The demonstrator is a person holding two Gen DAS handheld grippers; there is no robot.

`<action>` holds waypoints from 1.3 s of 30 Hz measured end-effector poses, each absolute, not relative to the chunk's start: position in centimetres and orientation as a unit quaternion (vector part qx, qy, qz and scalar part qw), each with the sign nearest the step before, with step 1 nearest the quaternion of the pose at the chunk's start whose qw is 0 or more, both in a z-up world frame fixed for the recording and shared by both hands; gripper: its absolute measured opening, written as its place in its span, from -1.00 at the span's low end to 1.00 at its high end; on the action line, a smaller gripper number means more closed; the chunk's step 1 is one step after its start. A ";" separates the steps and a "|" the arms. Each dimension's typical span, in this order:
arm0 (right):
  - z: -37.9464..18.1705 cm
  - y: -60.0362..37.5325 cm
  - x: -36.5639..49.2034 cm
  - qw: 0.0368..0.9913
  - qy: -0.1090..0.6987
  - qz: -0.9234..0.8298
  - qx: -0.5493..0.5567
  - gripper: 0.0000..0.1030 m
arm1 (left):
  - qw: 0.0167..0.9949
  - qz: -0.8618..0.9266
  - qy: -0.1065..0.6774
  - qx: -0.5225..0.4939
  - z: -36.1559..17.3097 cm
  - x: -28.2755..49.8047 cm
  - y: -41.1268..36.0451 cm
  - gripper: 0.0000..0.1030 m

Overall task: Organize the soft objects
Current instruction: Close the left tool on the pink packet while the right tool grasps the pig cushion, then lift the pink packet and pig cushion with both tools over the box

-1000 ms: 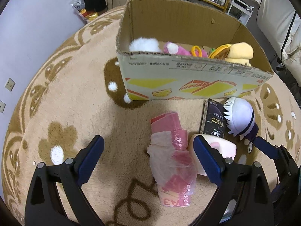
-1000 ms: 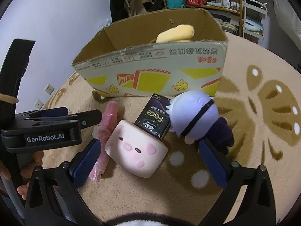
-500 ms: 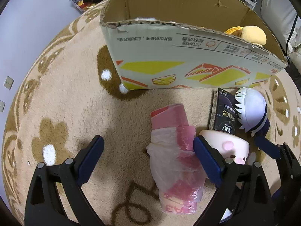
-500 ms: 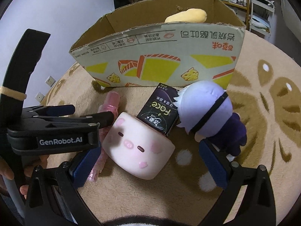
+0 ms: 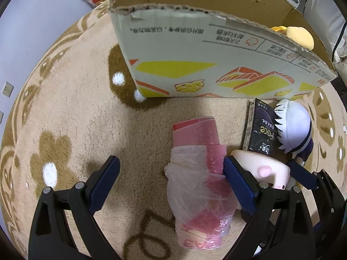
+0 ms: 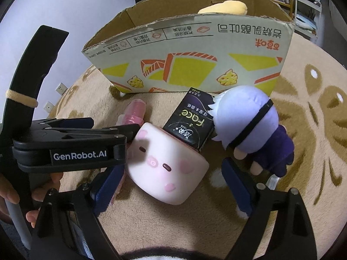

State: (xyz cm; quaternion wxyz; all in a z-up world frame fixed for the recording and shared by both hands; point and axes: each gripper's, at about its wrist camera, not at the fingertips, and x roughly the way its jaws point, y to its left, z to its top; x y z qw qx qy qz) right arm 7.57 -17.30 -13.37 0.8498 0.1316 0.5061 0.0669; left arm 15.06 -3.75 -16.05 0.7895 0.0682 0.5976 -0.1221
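Both tongs have dropped closer to the rug over the last second, so the cardboard box [image 5: 195, 49] now looms taller ahead of them. Left tongs [image 5: 171, 173] stand wide open and hold nothing; the pink bag roll [image 5: 199, 166] lies between the jaws, hard against the right-hand pad and well clear of the left one. Right tongs [image 6: 171, 179] have just been closing a little but are still wide, straddling the pig cushion [image 6: 167, 164] without yet pressing it. Beyond the cushion lie the black tissue pack [image 6: 190, 123] and the white-haired doll [image 6: 249, 125], just before the box. Both grabs look imminent, then a lift into the box.
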 end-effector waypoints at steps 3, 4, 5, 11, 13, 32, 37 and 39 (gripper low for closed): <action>-13.4 -17.4 7.5 0.848 0.508 0.067 0.132 0.85 | 0.786 -0.122 0.602 0.065 -16.6 15.3 -3.5 0.85; -13.5 -17.5 7.6 0.848 0.509 0.067 0.132 0.85 | 0.786 -0.122 0.602 0.065 -16.6 15.4 -3.4 0.85; -13.6 -17.5 7.6 0.847 0.510 0.068 0.133 0.85 | 0.786 -0.121 0.602 0.066 -16.6 15.4 -3.4 0.85; -14.1 -17.6 7.8 0.842 0.516 0.072 0.139 0.83 | 0.784 -0.113 0.607 0.064 -17.3 15.2 -3.6 0.82; -14.2 -17.5 7.9 0.841 0.517 0.074 0.141 0.78 | 0.783 -0.116 0.609 0.061 -17.5 15.0 -3.6 0.74; -13.5 -17.4 7.5 0.848 0.504 0.083 0.141 0.16 | 0.787 -0.105 0.603 0.074 -18.2 14.1 -4.3 -0.11; -12.9 -17.9 6.9 0.852 0.497 0.082 0.143 0.07 | 0.794 -0.104 0.593 0.082 -17.5 13.7 -4.0 -0.14; -12.7 -18.1 6.7 0.853 0.495 0.080 0.144 0.04 | 0.796 -0.101 0.591 0.085 -17.3 13.6 -4.1 -0.14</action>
